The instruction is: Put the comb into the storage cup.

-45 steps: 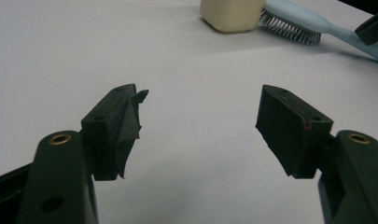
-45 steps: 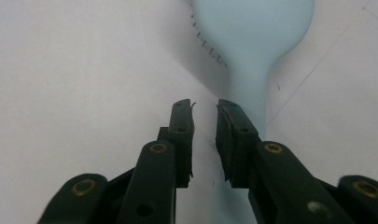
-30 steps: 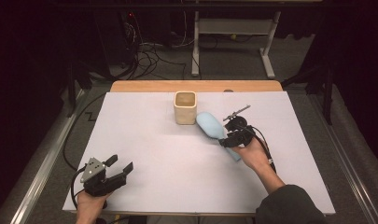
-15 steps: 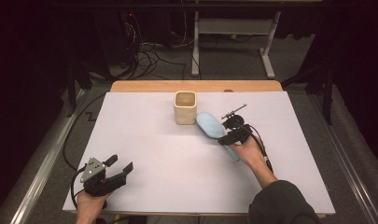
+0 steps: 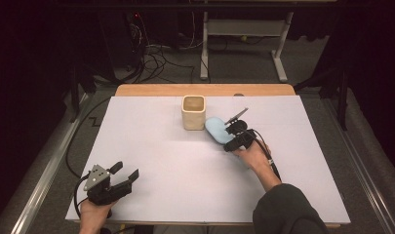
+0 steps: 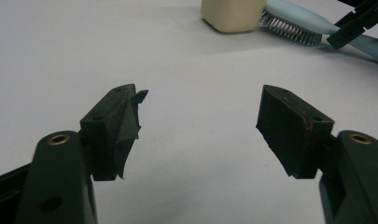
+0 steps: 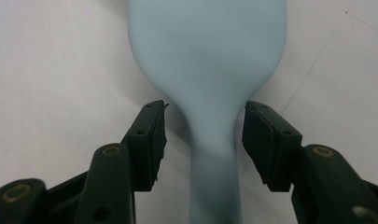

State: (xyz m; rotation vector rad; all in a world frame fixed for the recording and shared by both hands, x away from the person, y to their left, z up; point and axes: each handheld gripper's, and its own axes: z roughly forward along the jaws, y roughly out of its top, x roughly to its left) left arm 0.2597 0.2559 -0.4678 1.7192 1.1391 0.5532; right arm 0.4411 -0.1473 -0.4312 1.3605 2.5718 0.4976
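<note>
- Right gripper view: the right hand-held gripper [image 7: 203, 142] has its jaws on both sides of the neck of the light blue hairbrush [image 7: 210, 70], with a small gap at each pad, so nothing is grasped yet.
- The jaws have just been opening and closing a little around this neck.
- The hairbrush [image 5: 219, 130] lies flat on the white surface [image 5: 151, 146], bristles down, its head just beside the beige cup [image 5: 193, 112].
- To do the step well, I would centre the neck between the pads, lower until they are near the surface, then close firmly.
- The handle is smooth and may slip or roll.
- The left hand-held gripper [image 5: 122, 176] rests released, well apart.
</note>
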